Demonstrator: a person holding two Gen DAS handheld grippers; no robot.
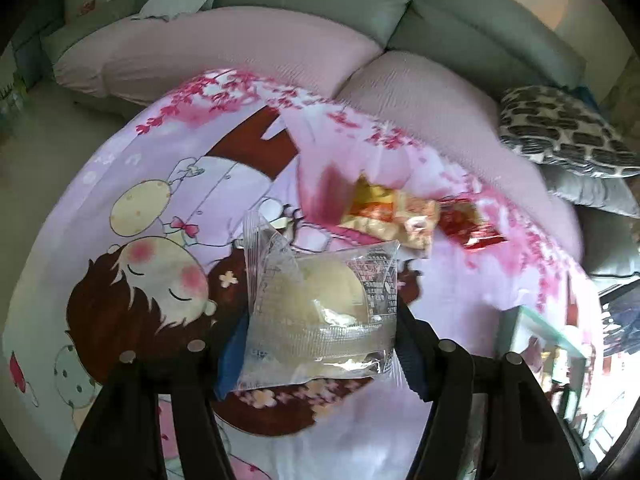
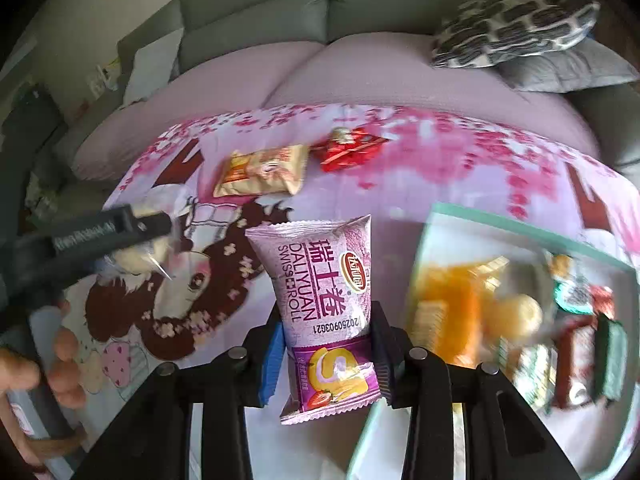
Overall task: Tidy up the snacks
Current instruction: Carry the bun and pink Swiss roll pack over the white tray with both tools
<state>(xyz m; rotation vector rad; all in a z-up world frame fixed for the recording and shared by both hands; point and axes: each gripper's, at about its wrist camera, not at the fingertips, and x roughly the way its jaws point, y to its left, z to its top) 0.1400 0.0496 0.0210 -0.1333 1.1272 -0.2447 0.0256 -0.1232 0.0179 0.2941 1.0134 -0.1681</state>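
My left gripper (image 1: pixel 320 344) is shut on a clear-wrapped pale bun (image 1: pixel 320 312), held above the cartoon-printed cloth (image 1: pixel 152 208). In the right wrist view that same gripper (image 2: pixel 152 236) comes in from the left with the bun (image 2: pixel 136 258) in it. My right gripper (image 2: pixel 328 344) is shut on a purple Swiss roll packet (image 2: pixel 320 280), which stands up between the blue pads. A yellow snack packet (image 2: pixel 262 176) and a red snack packet (image 2: pixel 350 148) lie on the cloth further back; both also show in the left view, the yellow packet (image 1: pixel 384 216) and the red packet (image 1: pixel 468 224).
A clear box (image 2: pixel 436 216) with several snacks inside stands at the right, its rim also visible (image 1: pixel 548 324). A person's hand (image 2: pixel 60 364) holds the left gripper. Behind the cloth are a grey sofa (image 2: pixel 260 4) and a patterned cushion (image 2: pixel 516 24).
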